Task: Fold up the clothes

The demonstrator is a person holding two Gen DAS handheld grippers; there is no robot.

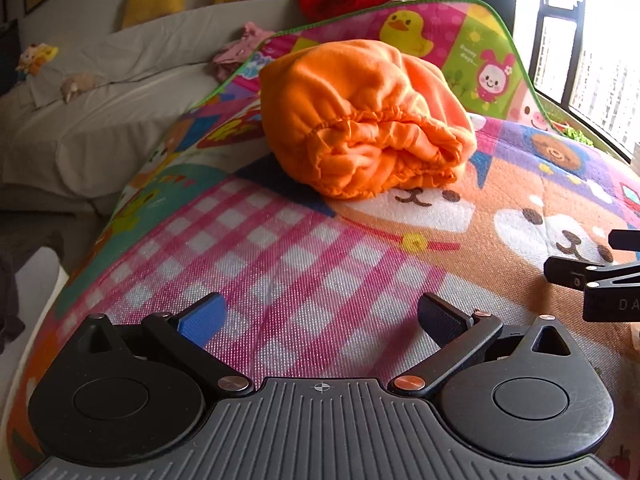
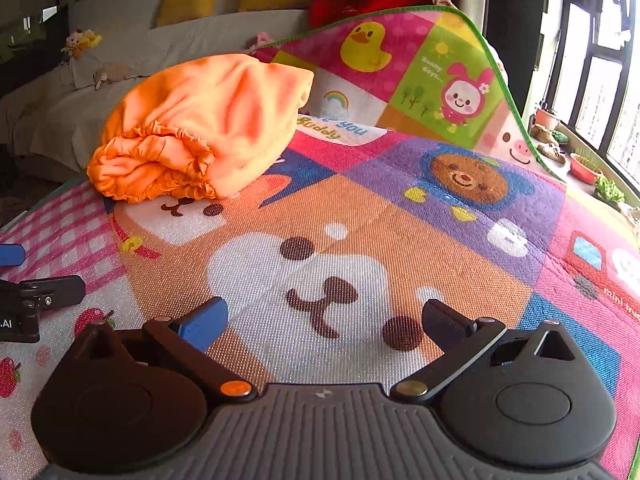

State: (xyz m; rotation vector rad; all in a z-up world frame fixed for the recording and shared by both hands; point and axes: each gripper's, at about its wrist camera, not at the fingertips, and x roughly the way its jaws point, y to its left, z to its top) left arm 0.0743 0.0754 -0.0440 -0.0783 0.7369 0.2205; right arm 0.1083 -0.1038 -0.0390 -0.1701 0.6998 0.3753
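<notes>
The orange garment (image 1: 362,120) lies bundled on the cartoon play mat (image 1: 304,264), its gathered elastic hem turned toward the cameras; from the left claw (image 1: 320,320) it sits at about twelve o'clock, and from the right claw (image 2: 324,320) at about ten o'clock. Both claws hover low over the mat with their fingers spread apart and nothing between them, well short of the cloth. The step in hand looks like the approach to a first grasp, so folding proper has not begun. To do it well, each claw should aim for the ruffled hem rather than the smooth dome of the bundle, since the seam gives a thick edge to pinch. Taking the hem at two points well apart, left claw at the nine o'clock end and right claw at the three o'clock end, would let the garment be lifted and shaken flat. The likely fault is pinching several layers at once, which would keep the bundle wadded. The mat's far edge curls up behind the garment, so spreading toward six o'clock seems safer.
</notes>
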